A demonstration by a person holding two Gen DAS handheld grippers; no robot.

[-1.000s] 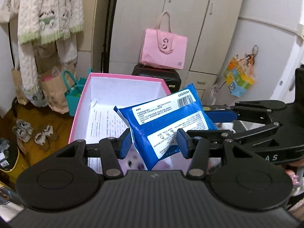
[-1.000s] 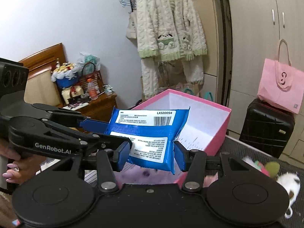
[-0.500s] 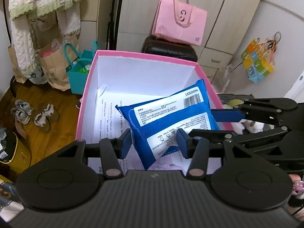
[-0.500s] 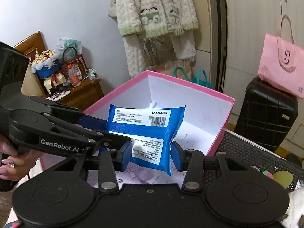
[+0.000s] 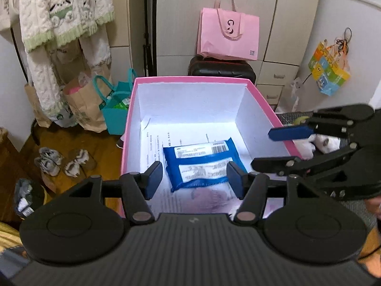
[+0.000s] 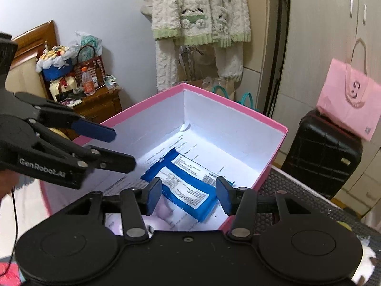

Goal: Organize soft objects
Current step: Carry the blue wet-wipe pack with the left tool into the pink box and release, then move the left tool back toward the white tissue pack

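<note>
A blue wipes pack point(image 5: 202, 164) lies flat on the paper-lined floor of the pink box point(image 5: 190, 80); it also shows in the right wrist view point(image 6: 183, 186) inside the box point(image 6: 234, 109). My left gripper point(image 5: 194, 178) is open and empty above the box's near end. My right gripper point(image 6: 188, 195) is open and empty above the box too. Each gripper shows in the other's view, the right one point(image 5: 297, 147) and the left one point(image 6: 114, 147). A pale purple soft thing point(image 5: 209, 199) lies under the pack's near edge.
A white plush toy point(image 5: 321, 141) lies on the dark mat right of the box. A black suitcase point(image 5: 221, 69) with a pink bag point(image 5: 228, 35) stands behind. Bags point(image 5: 114, 109) and shoes point(image 5: 62, 160) are on the wooden floor to the left.
Both grippers opened and let go of the blue pack. It dropped from between them and now lies flat on the box floor. Both grippers have pulled apart.
</note>
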